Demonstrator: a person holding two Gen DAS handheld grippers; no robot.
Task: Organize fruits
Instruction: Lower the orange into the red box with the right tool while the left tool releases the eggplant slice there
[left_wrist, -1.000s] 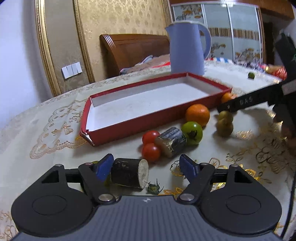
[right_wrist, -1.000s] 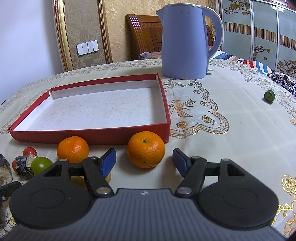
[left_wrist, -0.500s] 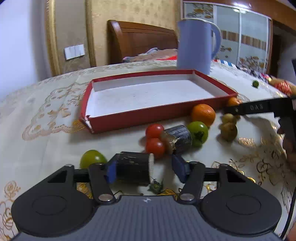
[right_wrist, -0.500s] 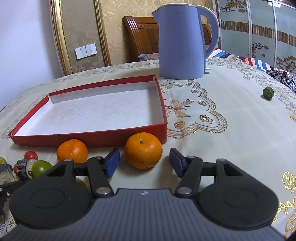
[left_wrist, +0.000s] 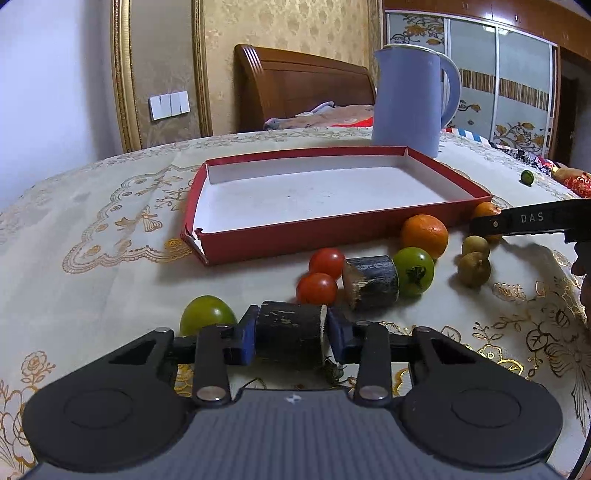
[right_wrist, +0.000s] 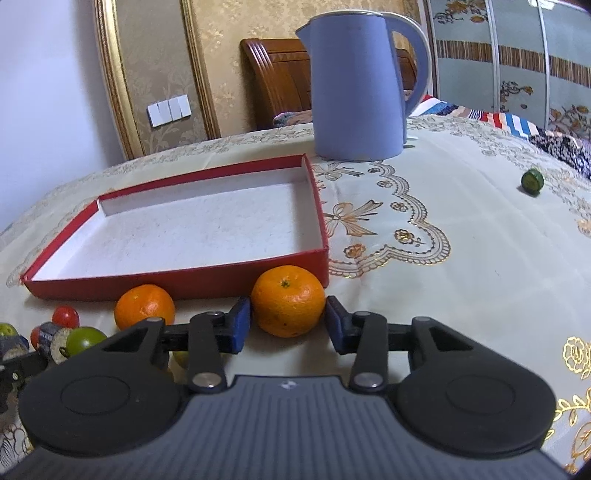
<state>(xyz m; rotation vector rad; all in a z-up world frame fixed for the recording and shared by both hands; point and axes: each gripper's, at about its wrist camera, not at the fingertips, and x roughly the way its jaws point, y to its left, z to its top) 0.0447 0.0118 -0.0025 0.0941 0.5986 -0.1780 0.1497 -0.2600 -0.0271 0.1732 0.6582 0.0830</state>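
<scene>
Left wrist view: your left claw (left_wrist: 291, 334) has its blue pads pressed against both ends of a dark cut sugarcane piece (left_wrist: 290, 334), so it has closed on it and the grip looks complete. At 10 o'clock from the claw a green tomato (left_wrist: 207, 314) lies just beside the left finger. At 12 to 1 o'clock lie two red tomatoes (left_wrist: 321, 275), a second sugarcane piece (left_wrist: 371, 282) and another green tomato (left_wrist: 413, 271), all close together. The red tray (left_wrist: 295, 236) is beyond them at 12 o'clock, with nothing in it. The held piece is round with a flat cut face, so I judge it may twist or slide out if you lift fast, and a low carry could knock the tomatoes rolling.

Right wrist view: your right claw (right_wrist: 288, 323) brackets an orange (right_wrist: 288, 301) with both pads at or just touching its sides; whether it is truly squeezing I cannot tell. The orange sits on the table against the tray's near right corner (right_wrist: 321, 266). A second orange (right_wrist: 144, 306) lies at 10 o'clock. Lifting before the pads bite would likely let the orange roll away, and a forward push could shove the light tray.
</scene>
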